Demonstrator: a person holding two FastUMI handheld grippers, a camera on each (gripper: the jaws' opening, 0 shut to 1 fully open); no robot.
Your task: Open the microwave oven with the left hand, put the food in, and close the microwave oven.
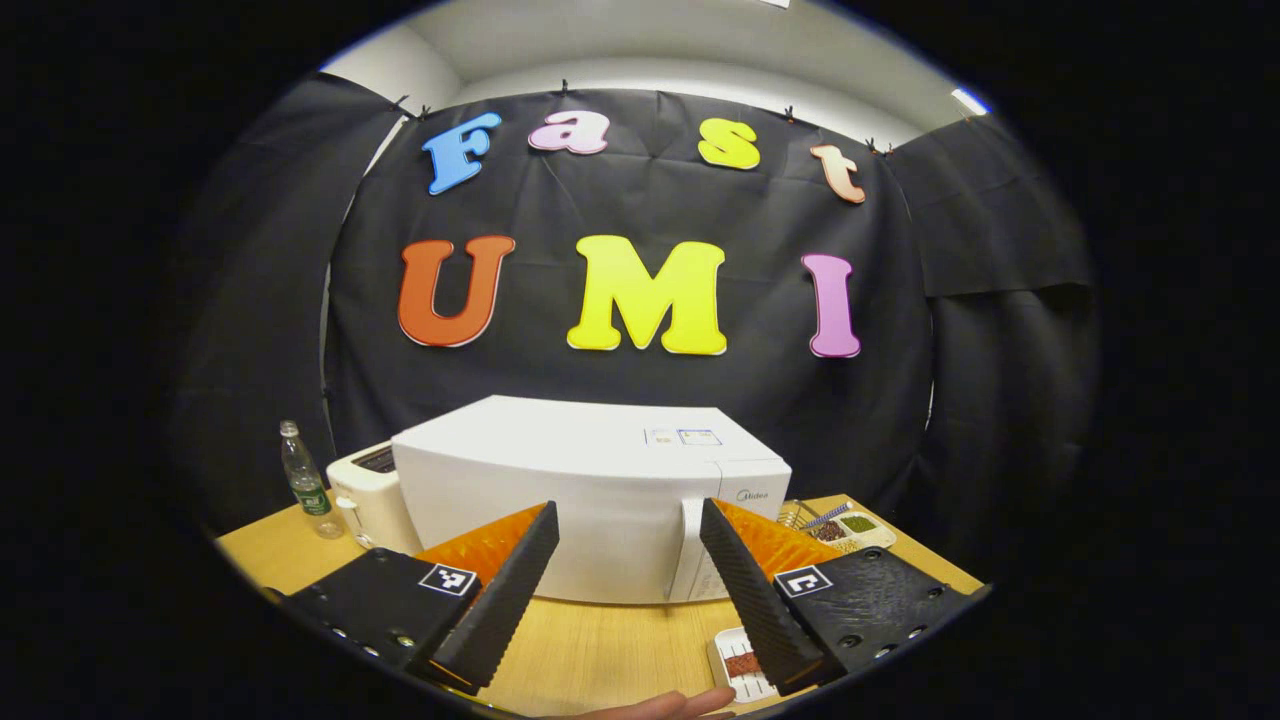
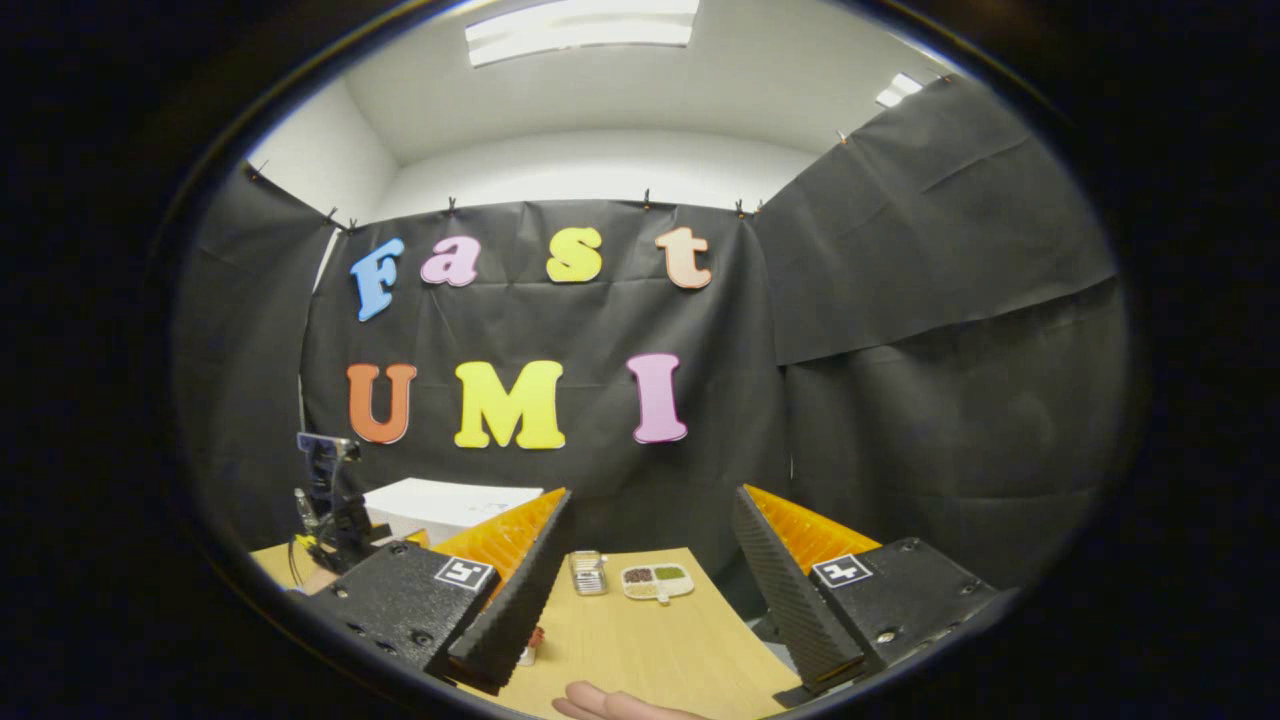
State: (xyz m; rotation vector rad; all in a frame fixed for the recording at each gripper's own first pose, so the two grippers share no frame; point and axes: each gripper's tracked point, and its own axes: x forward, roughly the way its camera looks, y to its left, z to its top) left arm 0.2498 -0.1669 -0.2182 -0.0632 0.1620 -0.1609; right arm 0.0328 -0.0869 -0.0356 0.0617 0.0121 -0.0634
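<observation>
The white microwave (image 1: 590, 490) stands on the wooden table (image 1: 600, 650) with its door shut and its vertical handle (image 1: 688, 550) at the door's right edge. My left gripper (image 1: 628, 510) is open, a little short of the door, its fingers framing the door front. A small white tray of brown food (image 1: 742, 665) lies on the table near the right finger. My right gripper (image 2: 652, 497) is open and holds nothing, above the table (image 2: 650, 640). The microwave's top (image 2: 450, 500) shows to its left. A bit of the food tray (image 2: 528, 645) peeks out beside the left finger.
A white toaster (image 1: 365, 495) and a clear bottle (image 1: 305, 480) stand left of the microwave. A divided dish of spices (image 1: 850, 525) (image 2: 657, 580) and a small metal rack (image 2: 587, 572) sit at the table's far right. A hand (image 1: 660, 705) (image 2: 610, 705) rests at the near edge.
</observation>
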